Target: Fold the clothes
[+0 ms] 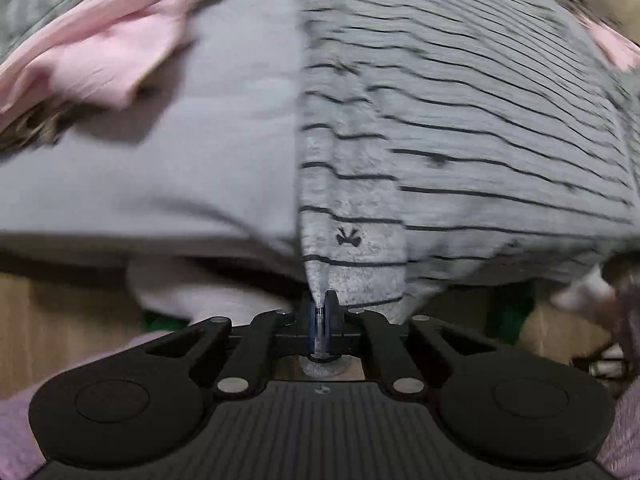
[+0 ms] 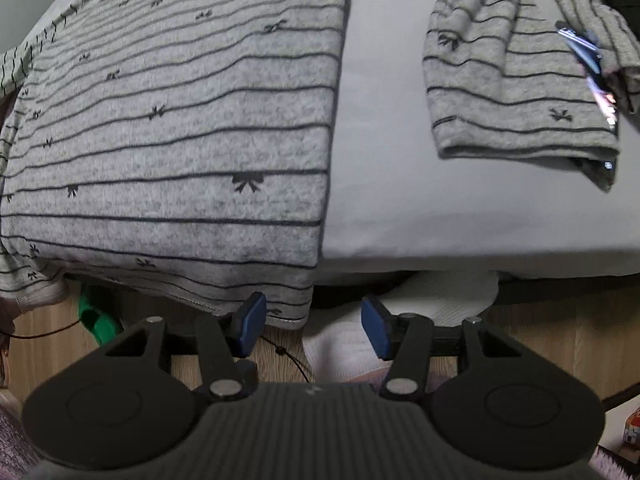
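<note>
On the grey bedsheet (image 2: 384,184) lies the grey knit garment with thin dark stripes and small black bow prints (image 2: 172,140), spread mostly flat, fuzzy texture. Its main panel covers the left part of the sheet in the right wrist view; bottom hem hangs just over the sheet's near edge. Straight side edge runs up the middle of the sheet. A second part of the same striped fabric, a folded sleeve or leg (image 2: 520,92), lies on the sheet to the right of the panel, bare sheet between them; cuff end doubled over. Whether it's a top or trousers, can't tell.

Left wrist view is motion-blurred: the striped fabric (image 1: 460,128) fills the right half, with a lifted fold running down to the left tool (image 1: 320,320). Left tool is clamped tight on that fold's edge, blue pads (image 1: 310,322) pressed together with grey fabric pinched between and a bit poking out below. Crumpled pink cloth (image 1: 104,52) sits on the sheet beyond and left of the garment.

Right tool (image 2: 314,330) has jaws apart, about half spread, blue pads (image 2: 252,326) holding nothing. It hangs at the near edge of the sheet; left pad is just at the hanging hem corner, contact unclear. Wooden floor (image 2: 560,320) and a green object (image 2: 96,320) show below the sheet edge.
</note>
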{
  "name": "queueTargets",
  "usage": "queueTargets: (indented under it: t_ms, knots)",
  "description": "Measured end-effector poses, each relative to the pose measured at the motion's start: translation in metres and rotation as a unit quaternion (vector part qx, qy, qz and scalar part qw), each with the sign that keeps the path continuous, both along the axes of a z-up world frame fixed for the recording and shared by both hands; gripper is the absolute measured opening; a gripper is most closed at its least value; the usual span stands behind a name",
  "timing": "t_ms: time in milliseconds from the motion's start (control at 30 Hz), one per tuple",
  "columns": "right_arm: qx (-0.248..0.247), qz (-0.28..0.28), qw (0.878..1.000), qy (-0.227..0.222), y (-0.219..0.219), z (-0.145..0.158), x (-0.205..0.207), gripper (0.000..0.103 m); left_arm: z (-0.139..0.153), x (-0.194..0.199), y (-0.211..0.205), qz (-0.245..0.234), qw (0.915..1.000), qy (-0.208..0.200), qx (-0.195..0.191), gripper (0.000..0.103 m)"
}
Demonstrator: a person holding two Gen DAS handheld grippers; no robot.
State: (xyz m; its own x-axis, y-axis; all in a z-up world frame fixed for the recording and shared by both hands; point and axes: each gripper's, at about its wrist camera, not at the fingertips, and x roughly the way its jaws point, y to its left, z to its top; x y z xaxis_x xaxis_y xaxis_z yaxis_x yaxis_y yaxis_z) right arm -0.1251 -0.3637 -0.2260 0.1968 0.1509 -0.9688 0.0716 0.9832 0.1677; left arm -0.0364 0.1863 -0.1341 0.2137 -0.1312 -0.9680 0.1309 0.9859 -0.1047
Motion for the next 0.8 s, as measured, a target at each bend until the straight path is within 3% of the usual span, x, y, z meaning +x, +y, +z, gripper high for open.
queueTargets:
  t_ms: [200, 367, 400, 467, 500, 567, 800]
  knots:
    - [0.012, 0.026, 0.999, -0.022, 0.006, -0.007, 0.009, 0.056, -0.010, 0.006, 0.020, 0.029, 0.9991, -0.009, 0.031, 0.002]
    - [0.023, 0.032, 0.999, -0.026, 0.007, -0.015, 0.016, 0.058, -0.027, 0.015, 0.020, 0.024, 0.9987, 0.005, 0.045, 0.002]
    - [0.028, 0.031, 0.999, -0.025, 0.006, -0.016, 0.017, 0.054, -0.028, 0.016, 0.019, 0.020, 0.9986, 0.005, 0.049, 0.002]
    - [0.042, 0.034, 0.998, -0.023, 0.006, -0.018, 0.016, 0.016, -0.029, 0.017, 0.019, 0.019, 0.9985, 0.006, 0.051, 0.002]
    - [0.046, 0.035, 0.998, -0.021, 0.007, -0.018, 0.016, 0.009, -0.029, 0.017, 0.020, 0.020, 0.9985, 0.006, 0.050, 0.002]
    - [0.045, 0.041, 0.998, -0.017, 0.009, -0.015, 0.012, 0.004, -0.027, 0.017, 0.020, 0.021, 0.9984, 0.007, 0.052, 0.002]
    - [0.062, 0.063, 0.996, 0.012, 0.015, -0.002, 0.002, 0.002, -0.004, 0.006, 0.019, 0.024, 0.9970, -0.003, 0.073, 0.002]
